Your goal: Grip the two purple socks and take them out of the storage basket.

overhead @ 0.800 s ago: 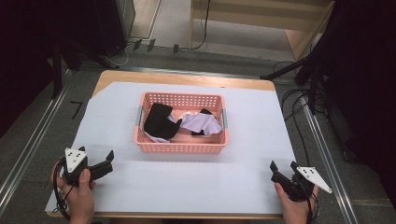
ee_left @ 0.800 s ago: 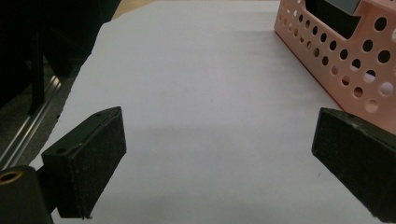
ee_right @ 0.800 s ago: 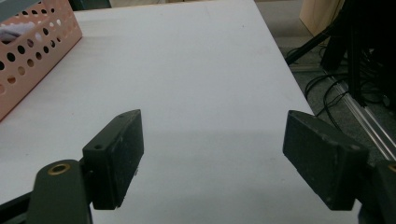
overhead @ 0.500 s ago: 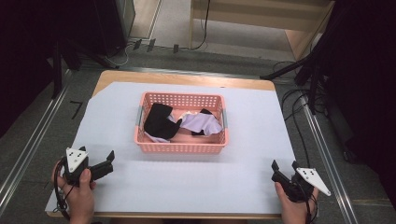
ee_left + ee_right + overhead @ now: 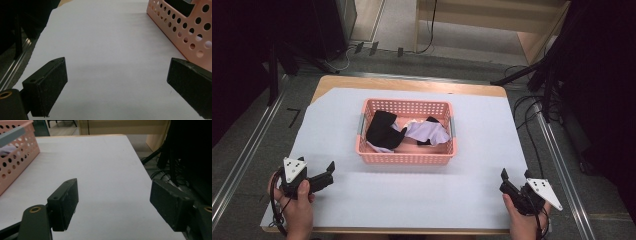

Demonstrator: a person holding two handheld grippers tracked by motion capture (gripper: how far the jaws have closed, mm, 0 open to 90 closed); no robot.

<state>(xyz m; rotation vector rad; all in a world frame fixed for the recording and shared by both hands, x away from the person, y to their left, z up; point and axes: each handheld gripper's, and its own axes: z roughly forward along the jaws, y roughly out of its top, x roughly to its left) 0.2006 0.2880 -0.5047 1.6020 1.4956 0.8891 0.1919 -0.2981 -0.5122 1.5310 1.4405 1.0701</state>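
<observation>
A pink perforated basket (image 5: 406, 156) stands in the middle of the white-covered table (image 5: 412, 200). Inside it lie a black garment (image 5: 382, 129) at the left and a pale lilac cloth (image 5: 427, 132) at the right, with more black fabric behind. My left gripper (image 5: 326, 173) rests near the table's front left corner, open and empty, pointing towards the basket (image 5: 185, 27). My right gripper (image 5: 508, 176) sits at the front right, also open with nothing between its jaws; the basket (image 5: 15, 152) shows at the left of its view.
The table's right edge (image 5: 140, 162) drops off to cables and black stands on the floor (image 5: 537, 105). A metal rail (image 5: 242, 155) runs along the left side. A wooden shelf unit (image 5: 492, 20) stands beyond the far edge.
</observation>
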